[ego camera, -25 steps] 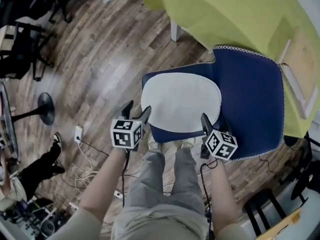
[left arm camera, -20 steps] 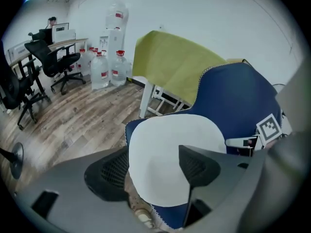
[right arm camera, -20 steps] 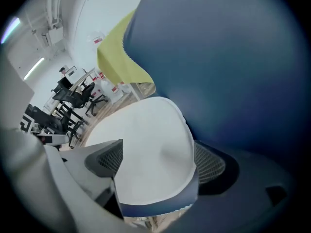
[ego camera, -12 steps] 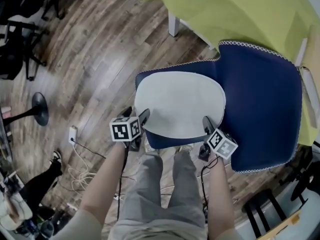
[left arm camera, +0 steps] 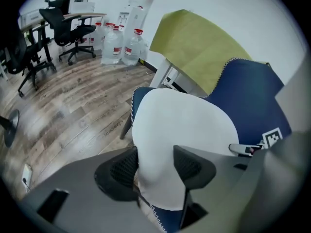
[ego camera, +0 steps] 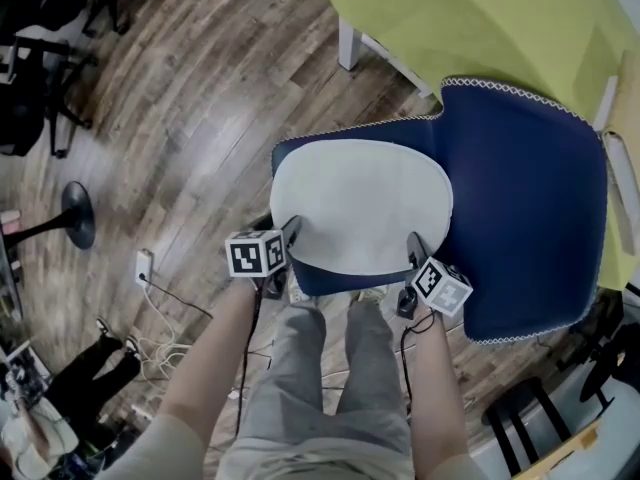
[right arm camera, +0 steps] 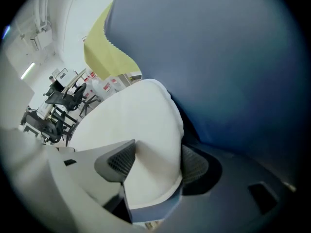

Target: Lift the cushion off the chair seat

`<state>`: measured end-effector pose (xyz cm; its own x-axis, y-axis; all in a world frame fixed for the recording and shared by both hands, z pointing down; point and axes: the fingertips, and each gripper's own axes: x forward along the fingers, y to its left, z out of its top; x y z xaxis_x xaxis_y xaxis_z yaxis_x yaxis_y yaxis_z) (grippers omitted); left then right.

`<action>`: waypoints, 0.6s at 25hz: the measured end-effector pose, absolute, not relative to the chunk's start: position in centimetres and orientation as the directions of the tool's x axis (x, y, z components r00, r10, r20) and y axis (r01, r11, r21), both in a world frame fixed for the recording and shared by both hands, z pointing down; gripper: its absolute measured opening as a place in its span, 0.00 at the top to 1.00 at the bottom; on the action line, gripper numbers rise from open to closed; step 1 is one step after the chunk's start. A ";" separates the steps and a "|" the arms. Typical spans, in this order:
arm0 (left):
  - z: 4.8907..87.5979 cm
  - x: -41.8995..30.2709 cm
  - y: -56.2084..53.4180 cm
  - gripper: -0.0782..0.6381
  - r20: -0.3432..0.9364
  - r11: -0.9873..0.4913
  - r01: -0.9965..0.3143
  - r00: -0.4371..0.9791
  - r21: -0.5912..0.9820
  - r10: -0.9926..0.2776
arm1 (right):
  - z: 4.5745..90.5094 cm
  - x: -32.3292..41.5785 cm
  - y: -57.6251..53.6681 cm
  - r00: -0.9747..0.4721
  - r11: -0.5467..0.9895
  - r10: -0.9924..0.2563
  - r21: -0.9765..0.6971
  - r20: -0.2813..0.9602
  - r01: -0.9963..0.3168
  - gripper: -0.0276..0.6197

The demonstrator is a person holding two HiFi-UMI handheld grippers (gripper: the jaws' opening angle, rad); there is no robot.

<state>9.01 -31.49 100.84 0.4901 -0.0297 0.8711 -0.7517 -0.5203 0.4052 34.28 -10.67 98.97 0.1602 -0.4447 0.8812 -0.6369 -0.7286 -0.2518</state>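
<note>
One white oval cushion (ego camera: 360, 203) lies flat on the seat of one chair (ego camera: 520, 198), which is covered in dark blue fabric with a pale stitched edge. Two grippers work on it, one at each near corner.

Left gripper (ego camera: 278, 230): it points steeply down, and its jaws are closing on the cushion's near left edge. In the left gripper view the white edge fills the gap, with a ribbed pad against it on either side.

Right gripper (ego camera: 422, 253): it also points steeply down, and its jaws are closing on the near right edge. In the right gripper view one pad lies on the cushion's top face and the other is tucked against its rim beside the blue fabric.

The cushion spans the whole space between the two grippers and runs ahead of both. The blue chair back rises beyond the right gripper and to its outer side.

Past the chair, ahead of both grippers, stands one table under a yellow-green cloth (ego camera: 480, 18). On the left gripper's outer side the wooden floor (ego camera: 200, 118) carries one white socket plate (ego camera: 143, 266) with loose cables and one round black base (ego camera: 78, 216). Behind the grippers are the person's two legs in grey trousers (ego camera: 320, 368). Far ahead in the left gripper view stand two black office chairs (left arm camera: 68, 28) and a cluster of water jugs (left arm camera: 121, 45), packed too tightly to count.
</note>
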 end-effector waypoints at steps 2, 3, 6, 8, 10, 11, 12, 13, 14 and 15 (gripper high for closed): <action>100.1 9.0 -31.2 0.59 0.885 -0.534 -0.758 0.465 0.375 -0.039 | 97.9 34.2 -11.2 0.163 -0.654 -0.429 -0.181 0.889 -0.734 0.61; 99.6 9.0 -31.1 0.62 0.888 -0.539 -0.760 0.457 0.363 -0.046 | 97.3 34.0 -11.5 0.169 -0.609 -0.426 -0.143 0.889 -0.780 0.68; 97.9 8.8 -30.9 0.68 0.890 -0.550 -0.760 0.451 0.347 -0.062 | 95.3 33.8 -11.9 0.171 -0.551 -0.447 -0.119 0.878 -0.826 0.76; 96.7 9.0 -30.8 0.69 0.889 -0.551 -0.757 0.454 0.352 -0.056 | 93.7 33.9 -12.2 0.174 -0.526 -0.462 -0.110 0.870 -0.843 0.78; 95.2 9.3 -31.2 0.70 0.883 -0.554 -0.750 0.466 0.360 -0.056 | 91.9 34.1 -12.6 0.183 -0.503 -0.482 -0.100 0.857 -0.859 0.78; 94.2 9.3 -31.3 0.70 0.879 -0.558 -0.746 0.473 0.364 -0.059 | 90.8 34.1 -12.8 0.184 -0.496 -0.493 -0.101 0.850 -0.863 0.78; 93.1 9.1 -31.3 0.70 0.875 -0.562 -0.741 0.480 0.368 -0.060 | 89.5 33.9 -12.8 0.183 -0.490 -0.503 -0.104 0.845 -0.866 0.78; 91.5 8.4 -31.2 0.70 0.871 -0.566 -0.735 0.488 0.373 -0.060 | 87.8 33.2 -12.7 0.182 -0.483 -0.512 -0.107 0.840 -0.869 0.78; 89.5 7.4 -30.9 0.71 0.866 -0.574 -0.726 0.497 0.379 -0.058 | 85.5 32.2 -12.6 0.182 -0.476 -0.520 -0.106 0.834 -0.873 0.78; 87.0 6.3 -30.7 0.71 0.858 -0.584 -0.714 0.510 0.386 -0.057 | 82.7 31.1 -12.5 0.188 -0.471 -0.530 -0.103 0.827 -0.876 0.78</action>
